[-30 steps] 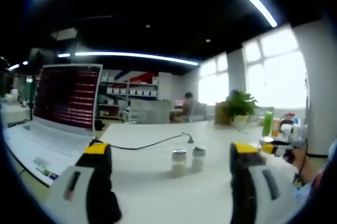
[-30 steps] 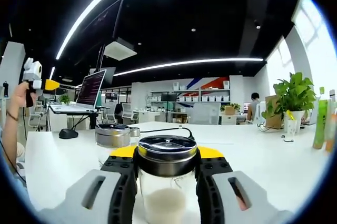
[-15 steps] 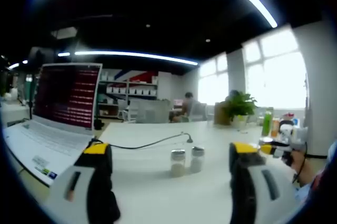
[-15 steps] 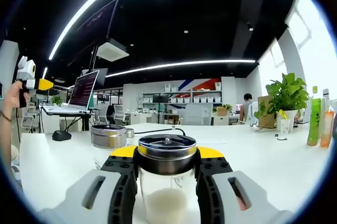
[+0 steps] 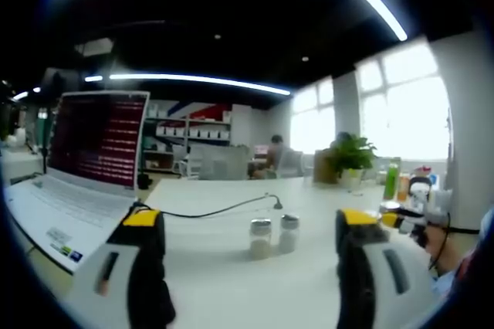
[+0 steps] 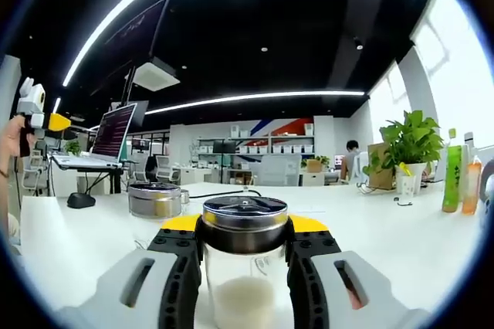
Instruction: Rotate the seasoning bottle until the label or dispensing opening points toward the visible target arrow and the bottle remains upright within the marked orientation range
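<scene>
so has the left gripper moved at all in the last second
No. In the left gripper view the laptop, the two seasoning bottles and the potted plant sit where they did, so the left gripper and its open tongs have held steady.

An open-plan office. Shown by a long white tabletop [image 5: 231,267] carrying an open laptop [image 5: 77,167] with a lit screen, long strip lights [image 6: 255,99] under a dark ceiling, shelving [image 5: 193,134] with boxes along the far wall, a person seated at a distant desk [image 5: 272,153], a potted plant [image 6: 405,144] beside tall bright windows [image 5: 401,105].
</scene>
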`<control>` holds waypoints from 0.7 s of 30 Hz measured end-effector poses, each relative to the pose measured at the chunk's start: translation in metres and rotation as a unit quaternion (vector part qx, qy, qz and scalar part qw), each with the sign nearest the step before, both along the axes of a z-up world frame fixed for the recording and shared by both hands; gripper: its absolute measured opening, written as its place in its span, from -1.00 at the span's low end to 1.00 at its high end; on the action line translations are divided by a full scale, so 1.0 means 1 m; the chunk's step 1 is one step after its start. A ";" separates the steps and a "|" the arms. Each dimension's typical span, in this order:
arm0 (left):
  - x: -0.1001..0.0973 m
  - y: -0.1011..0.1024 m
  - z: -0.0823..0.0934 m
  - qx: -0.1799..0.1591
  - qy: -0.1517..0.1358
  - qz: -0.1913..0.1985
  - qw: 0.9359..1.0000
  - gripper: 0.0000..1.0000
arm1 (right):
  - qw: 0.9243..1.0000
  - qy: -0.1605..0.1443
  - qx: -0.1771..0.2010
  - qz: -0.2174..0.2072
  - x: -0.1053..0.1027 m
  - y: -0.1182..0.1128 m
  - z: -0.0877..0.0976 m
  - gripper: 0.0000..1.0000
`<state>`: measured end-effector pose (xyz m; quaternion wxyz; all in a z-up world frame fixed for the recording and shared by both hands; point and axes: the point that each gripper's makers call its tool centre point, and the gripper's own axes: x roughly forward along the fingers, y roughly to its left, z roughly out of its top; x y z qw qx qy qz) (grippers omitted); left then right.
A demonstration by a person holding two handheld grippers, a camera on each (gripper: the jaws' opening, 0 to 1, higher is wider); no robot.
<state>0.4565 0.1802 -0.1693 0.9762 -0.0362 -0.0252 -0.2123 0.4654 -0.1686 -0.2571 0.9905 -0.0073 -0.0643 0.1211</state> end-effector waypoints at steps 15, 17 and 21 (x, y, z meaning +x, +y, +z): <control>0.000 -0.002 -0.001 0.002 0.002 -0.003 1.000 0.94 | 0.999 -0.005 0.007 -0.042 0.000 0.000 -0.001 -0.17; -0.001 -0.002 -0.001 0.000 0.001 -0.002 1.000 0.94 | 0.999 -0.005 0.005 -0.044 0.000 -0.001 -0.001 -0.17; -0.001 -0.001 0.000 0.001 0.000 -0.001 1.000 0.94 | 0.999 -0.006 0.006 -0.042 0.000 -0.001 -0.001 -0.17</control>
